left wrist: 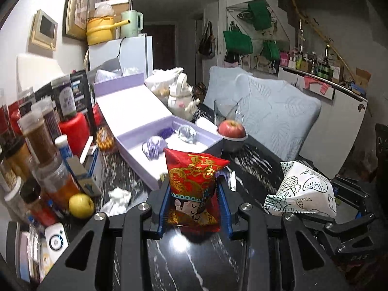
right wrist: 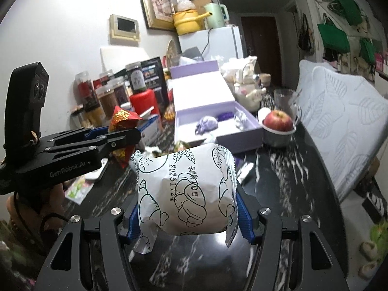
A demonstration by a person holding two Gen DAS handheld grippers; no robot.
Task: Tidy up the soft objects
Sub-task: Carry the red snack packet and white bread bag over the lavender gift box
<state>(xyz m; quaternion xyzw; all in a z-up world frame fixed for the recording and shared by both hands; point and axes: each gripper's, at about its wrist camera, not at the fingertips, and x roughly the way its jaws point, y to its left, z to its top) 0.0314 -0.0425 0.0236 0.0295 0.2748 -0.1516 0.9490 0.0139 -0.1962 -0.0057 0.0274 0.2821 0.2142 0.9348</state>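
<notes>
My left gripper (left wrist: pixel 194 194) is shut on a red snack packet (left wrist: pixel 194 184) with gold dragon print, held upright above the black marble table (left wrist: pixel 174 262). My right gripper (right wrist: pixel 188 208) is shut on a white wrapped bun packet (right wrist: pixel 186 189) with line drawings, held above the table. The white packet also shows at the right of the left wrist view (left wrist: pixel 303 191). The left gripper with the red packet (right wrist: pixel 121 121) shows at the left of the right wrist view. An open lilac box (left wrist: pixel 169 135) lies ahead, holding a purple soft ball (left wrist: pixel 154 146) and small items.
A red apple in a metal bowl (left wrist: pixel 231 131) stands right of the box. Jars and bottles (left wrist: pixel 38 133) crowd the left side, with a yellow fruit (left wrist: pixel 81 205) and crumpled tissue (left wrist: pixel 118 197). Pale cushioned chair backs (left wrist: pixel 274 116) line the table's right edge.
</notes>
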